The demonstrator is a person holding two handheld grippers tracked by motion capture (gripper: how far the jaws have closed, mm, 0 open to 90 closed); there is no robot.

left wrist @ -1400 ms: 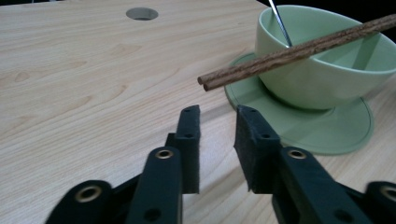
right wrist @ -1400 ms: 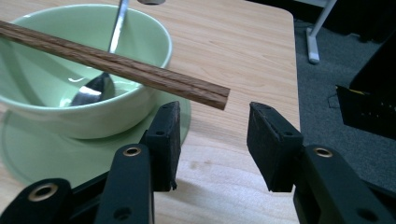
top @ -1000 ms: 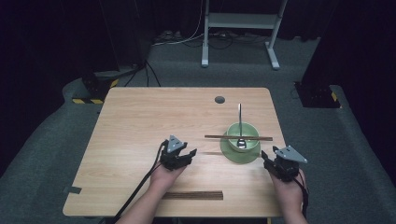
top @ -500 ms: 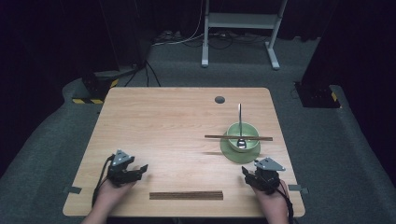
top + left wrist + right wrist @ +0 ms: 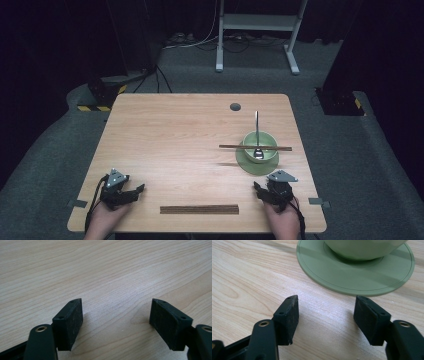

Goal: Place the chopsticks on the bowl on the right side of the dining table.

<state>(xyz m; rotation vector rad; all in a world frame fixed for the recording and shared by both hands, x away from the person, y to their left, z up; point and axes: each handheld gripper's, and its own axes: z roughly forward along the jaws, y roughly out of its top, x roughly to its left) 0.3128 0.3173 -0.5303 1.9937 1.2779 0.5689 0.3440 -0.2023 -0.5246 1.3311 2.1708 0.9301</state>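
Matte black left tool (image 5: 116, 315) and right tool (image 5: 325, 315) gaping, empty; right jaws just been widening. Pale wood-grain counter (image 5: 175, 135). Round green saucer (image 5: 355, 277). Left tool shifted slightly outward.

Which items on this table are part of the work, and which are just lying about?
In the job: bowl on saucer, spoon in the bowl, one chopstick across its rim, chopstick pair at the near edge.
Lying about: dark grommet in the table.

Dark room — grey carpet (image 5: 190, 70)
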